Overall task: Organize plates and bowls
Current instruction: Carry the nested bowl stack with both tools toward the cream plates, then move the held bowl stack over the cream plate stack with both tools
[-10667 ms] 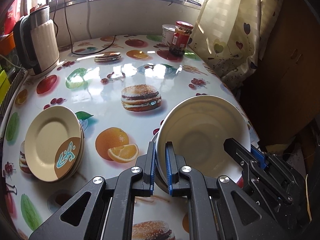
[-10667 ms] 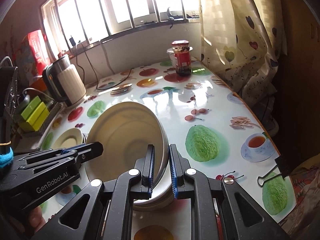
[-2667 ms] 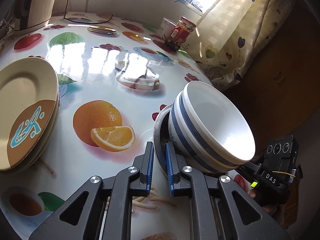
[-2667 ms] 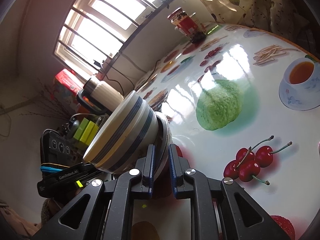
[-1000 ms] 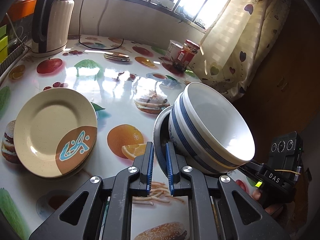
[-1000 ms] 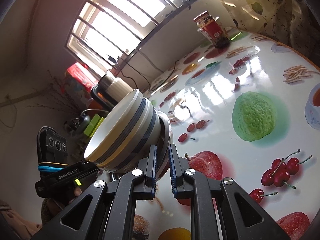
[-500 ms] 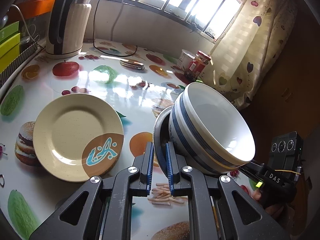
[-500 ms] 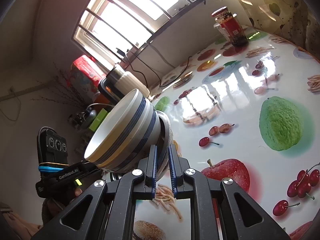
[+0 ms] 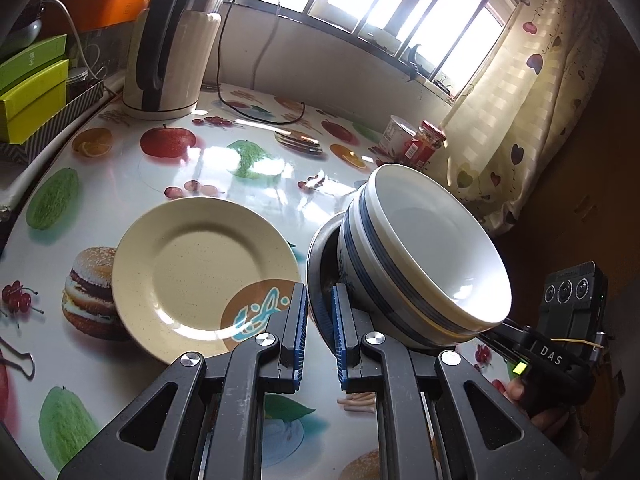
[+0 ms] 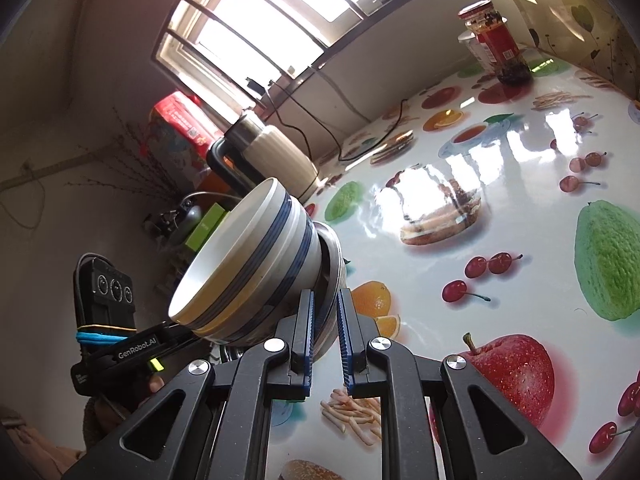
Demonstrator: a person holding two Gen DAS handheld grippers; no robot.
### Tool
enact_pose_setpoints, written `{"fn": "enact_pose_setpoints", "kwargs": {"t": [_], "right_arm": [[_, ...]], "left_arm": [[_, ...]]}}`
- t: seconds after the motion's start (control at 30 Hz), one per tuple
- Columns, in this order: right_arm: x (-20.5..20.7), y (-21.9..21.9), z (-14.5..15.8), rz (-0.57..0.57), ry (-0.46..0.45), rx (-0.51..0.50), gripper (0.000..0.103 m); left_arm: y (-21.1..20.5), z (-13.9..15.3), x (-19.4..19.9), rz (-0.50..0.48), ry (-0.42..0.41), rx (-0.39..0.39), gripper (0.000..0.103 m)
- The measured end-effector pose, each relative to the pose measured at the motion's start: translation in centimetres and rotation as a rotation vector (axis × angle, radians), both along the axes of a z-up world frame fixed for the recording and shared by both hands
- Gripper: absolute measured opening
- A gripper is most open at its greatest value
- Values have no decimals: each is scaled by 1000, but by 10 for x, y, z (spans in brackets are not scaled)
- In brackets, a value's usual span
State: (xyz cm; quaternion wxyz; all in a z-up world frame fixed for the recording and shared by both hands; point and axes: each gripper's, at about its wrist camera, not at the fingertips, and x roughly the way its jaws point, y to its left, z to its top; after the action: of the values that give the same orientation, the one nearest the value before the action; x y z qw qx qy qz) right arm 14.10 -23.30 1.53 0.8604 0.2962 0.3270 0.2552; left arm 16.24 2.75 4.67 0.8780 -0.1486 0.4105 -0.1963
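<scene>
Bowl stack [image 9: 420, 264]: rim clamped by left gripper [image 9: 320, 332] and right gripper [image 10: 325, 332]; cream plate [image 9: 200, 276] lies left, probably lower.

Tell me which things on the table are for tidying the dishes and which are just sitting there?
For the job:
striped bowls, nested
metal bowl under them, pinched by left gripper and right gripper
plates

Just sitting there:
kettle
jar
tub
green boxes
clip

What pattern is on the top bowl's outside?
Blue bands on white bowl; clearest in the right wrist view.
</scene>
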Motion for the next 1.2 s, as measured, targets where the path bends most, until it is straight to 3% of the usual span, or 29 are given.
{"fn": "enact_pose_setpoints", "kwargs": {"t": [1.2], "right_arm": [[65, 82, -1, 170, 18, -30, 13]], "left_arm": [[81, -12, 20, 164, 20, 2, 11]]}}
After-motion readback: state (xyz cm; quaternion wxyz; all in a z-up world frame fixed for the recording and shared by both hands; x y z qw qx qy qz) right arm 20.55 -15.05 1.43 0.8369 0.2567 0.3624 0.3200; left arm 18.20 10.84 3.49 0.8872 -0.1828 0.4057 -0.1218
